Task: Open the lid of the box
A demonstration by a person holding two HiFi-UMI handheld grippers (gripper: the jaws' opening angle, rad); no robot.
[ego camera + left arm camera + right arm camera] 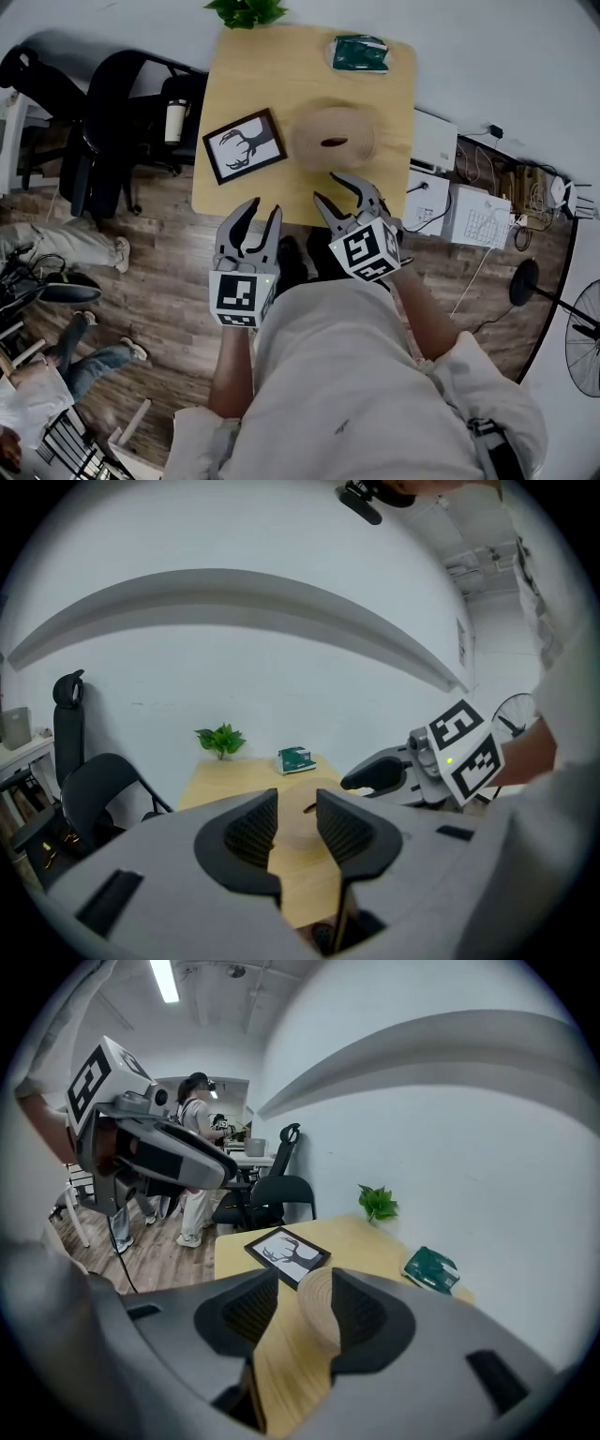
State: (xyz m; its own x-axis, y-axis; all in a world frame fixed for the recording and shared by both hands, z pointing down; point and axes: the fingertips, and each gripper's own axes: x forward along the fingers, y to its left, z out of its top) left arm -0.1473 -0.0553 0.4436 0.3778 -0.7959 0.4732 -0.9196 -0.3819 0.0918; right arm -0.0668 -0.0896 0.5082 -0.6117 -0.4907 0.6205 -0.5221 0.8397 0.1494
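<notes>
- Here we are at the near edge of the wooden table [281, 80], and the round wooden box [333, 138] sits a little right of the table's middle, its lid on and shut, a small dark slot or grip showing on top.
- Just left of the box lies a framed deer picture [244, 145], angled towards the left edge; a green packet [359, 52] rests at the far right corner and a small potted plant [246, 11] stands at the far edge.
- The right gripper [324, 185] leads: it hangs over the near edge, tips pointing at the box and close to it but not touching. Its jaws stand wide apart and grip nothing; its own view only frames the box in the gap, further off.
- The left gripper [264, 208] hangs back, just short of the near edge and left of its partner. Its jaws are parted too, more narrowly by the look of it, with nothing between them but the table beyond.
- So I'd call this the approach; nothing on the box has been touched yet.
- Next move, as I read it: the right gripper has to close the last gap and get a jaw on the lid's rim or that dark grip. The left one probably needs to come in and steady the base, or the whole box may slide or lift with the lid.
</notes>
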